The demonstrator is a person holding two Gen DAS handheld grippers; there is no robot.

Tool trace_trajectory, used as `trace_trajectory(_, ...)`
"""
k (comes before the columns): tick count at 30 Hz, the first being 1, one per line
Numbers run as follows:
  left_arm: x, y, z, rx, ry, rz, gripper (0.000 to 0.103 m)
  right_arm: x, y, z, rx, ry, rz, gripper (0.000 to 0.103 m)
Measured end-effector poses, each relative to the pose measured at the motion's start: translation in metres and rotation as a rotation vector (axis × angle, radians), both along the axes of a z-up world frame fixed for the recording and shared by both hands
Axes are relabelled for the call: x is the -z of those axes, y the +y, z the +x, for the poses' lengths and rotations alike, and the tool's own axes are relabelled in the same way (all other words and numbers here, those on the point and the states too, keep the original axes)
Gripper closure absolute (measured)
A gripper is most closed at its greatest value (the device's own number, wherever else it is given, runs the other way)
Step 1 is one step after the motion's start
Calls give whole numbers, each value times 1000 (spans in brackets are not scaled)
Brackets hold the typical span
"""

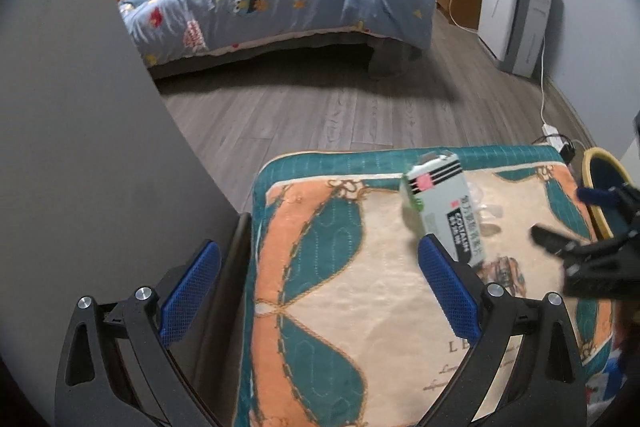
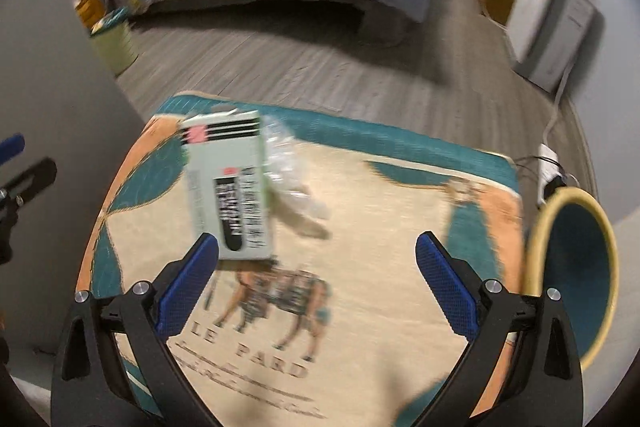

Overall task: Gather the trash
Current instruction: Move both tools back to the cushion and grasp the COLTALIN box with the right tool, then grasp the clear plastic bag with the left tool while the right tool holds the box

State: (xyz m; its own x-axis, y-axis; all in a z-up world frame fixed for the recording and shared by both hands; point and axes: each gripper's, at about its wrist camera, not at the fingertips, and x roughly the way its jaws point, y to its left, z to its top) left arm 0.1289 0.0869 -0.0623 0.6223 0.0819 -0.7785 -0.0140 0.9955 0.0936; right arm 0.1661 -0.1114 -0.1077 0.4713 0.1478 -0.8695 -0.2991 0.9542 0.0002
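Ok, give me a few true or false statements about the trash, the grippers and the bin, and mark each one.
1. The pale green box lies on the patterned cushion. True.
2. The right gripper is shut on the box. False: its jaws stand wide open, holding nothing.
3. Crumpled clear plastic lies beside the box. True.
4. The yellow-rimmed bin holds the box. False: the box is on the cushion.
5. The left gripper is open. True.

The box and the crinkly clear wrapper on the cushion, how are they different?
The box is pale green, flat-sided and printed with black bars and a pink patch; the clear wrapper is see-through, crumpled and shapeless. The box looks bigger and partly covers the wrapper's edge. Both lie on the patterned cushion, untouched by either gripper.
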Motion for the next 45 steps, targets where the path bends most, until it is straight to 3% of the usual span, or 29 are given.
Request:
trace_trajectory(8,12,25,-2,-51,30,-24,5,30,47,23,5,60,34,6)
trace_trajectory(13,20,32,-2,-60,41,20,5,49,68,33,12,89,19,6)
trace_trajectory(17,26,42,0,-81,62,6,5,60,79,36,-6,96,-8,7)
trace_trajectory(19,28,46,1,-95,71,-11,5,66,80,39,-10,100,-22,10)
trace_trajectory(22,30,48,-1,-94,74,-19,5,73,78,41,-23,134,-18,33)
trace_trajectory(23,31,47,-1,-87,77,-13,5,73,77,39,-32,134,-16,33)
trace_trajectory(28,36,39,-1,-44,81,46,5,50,64,21,-110,110,-34,33)
trace_trajectory(32,37,29,3,-11,79,2,5,28,35,11,-132,99,-19,33)
trace_trajectory(37,46,-2,20,26,79,-38,5,12,-14,9,-63,98,-8,33)
trace_trajectory(45,74,-63,58,93,97,-47,5,13,-67,19,35,112,-1,33)
